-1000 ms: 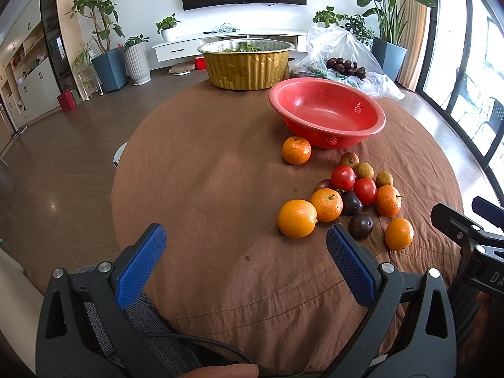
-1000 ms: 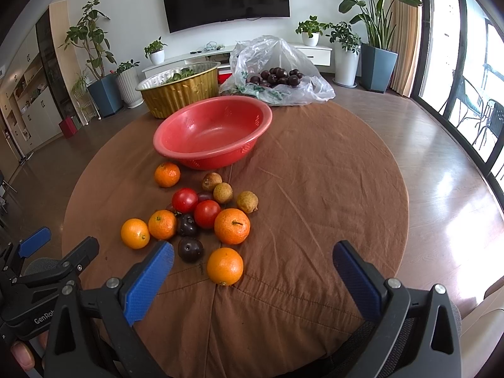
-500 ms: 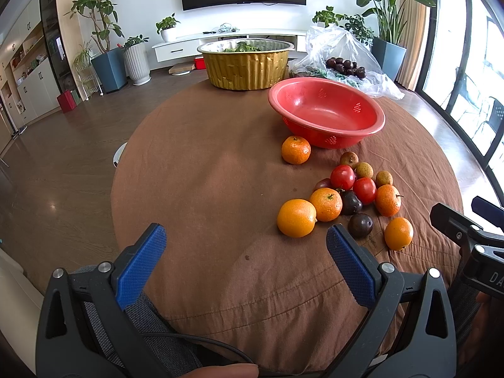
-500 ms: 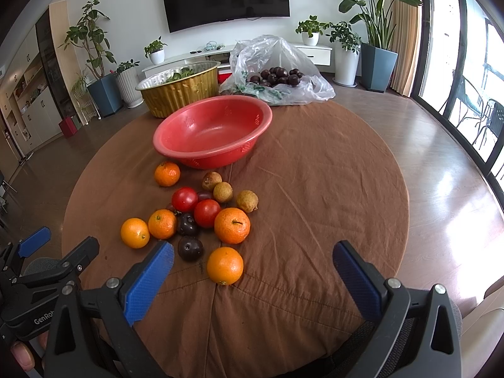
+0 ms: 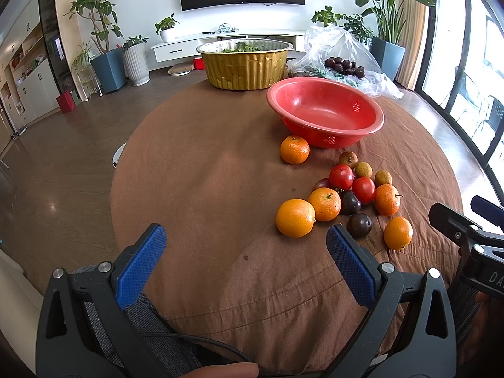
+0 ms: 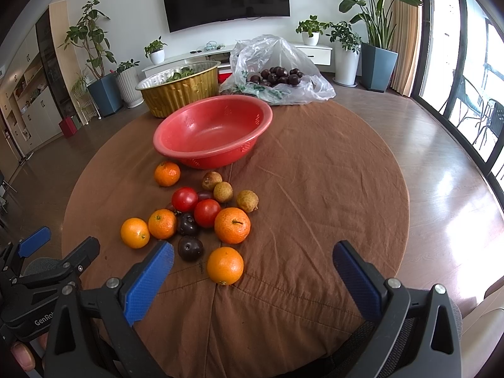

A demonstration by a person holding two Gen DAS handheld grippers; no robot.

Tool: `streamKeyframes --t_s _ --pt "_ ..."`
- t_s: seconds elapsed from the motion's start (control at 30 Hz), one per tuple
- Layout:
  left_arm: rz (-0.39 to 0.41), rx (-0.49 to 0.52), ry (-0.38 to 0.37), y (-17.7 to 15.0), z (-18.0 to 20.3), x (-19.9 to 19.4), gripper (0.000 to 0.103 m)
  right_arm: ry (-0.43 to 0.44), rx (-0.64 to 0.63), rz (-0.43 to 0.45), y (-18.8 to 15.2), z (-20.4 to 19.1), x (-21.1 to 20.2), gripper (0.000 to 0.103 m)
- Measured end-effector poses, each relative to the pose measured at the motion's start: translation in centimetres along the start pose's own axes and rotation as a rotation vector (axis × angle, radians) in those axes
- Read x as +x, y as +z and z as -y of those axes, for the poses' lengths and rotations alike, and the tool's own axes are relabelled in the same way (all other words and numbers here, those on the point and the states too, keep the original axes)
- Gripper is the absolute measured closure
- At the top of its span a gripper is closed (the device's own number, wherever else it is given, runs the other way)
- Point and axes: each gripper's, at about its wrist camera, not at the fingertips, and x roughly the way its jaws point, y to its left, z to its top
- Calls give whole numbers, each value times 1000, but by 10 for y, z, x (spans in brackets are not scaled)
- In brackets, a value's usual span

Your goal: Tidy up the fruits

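Observation:
Loose fruit lies in a cluster on the brown tablecloth: several oranges, the nearest orange [image 6: 225, 265] [image 5: 398, 232], two red tomatoes [image 6: 207, 213] [image 5: 363, 190], dark plums [image 6: 190, 248] [image 5: 359, 225] and small tan lychees [image 6: 247, 200] [image 5: 383, 177]. Behind them stands an empty red bowl [image 6: 214, 130] [image 5: 324, 113]. My left gripper [image 5: 245, 249] hovers open over the near table edge, left of the cluster. My right gripper [image 6: 253, 260] is open too, low at the near edge, with the nearest orange just ahead between its fingers.
A gold foil basin [image 5: 245, 64] with greens and a clear plastic bag of dark plums [image 6: 277, 72] stand at the table's far side. The round table [image 5: 201, 189] drops off to wood floor all around. Potted plants and a TV cabinet line the far wall.

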Motion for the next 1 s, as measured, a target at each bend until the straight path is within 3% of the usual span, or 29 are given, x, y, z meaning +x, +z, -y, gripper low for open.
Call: streamKeyframes --t_s 0.73,0.8,1.0 --pt "12 11 -1 -6 3 4 0 1 -1 -3 2 2 1 0" --pt "24 22 -52 -2 -2 1 0 1 -2 -2 3 3 1 0" --pt "21 130 -362 7 -13 6 0 68 -28 12 -11 4 0 0"
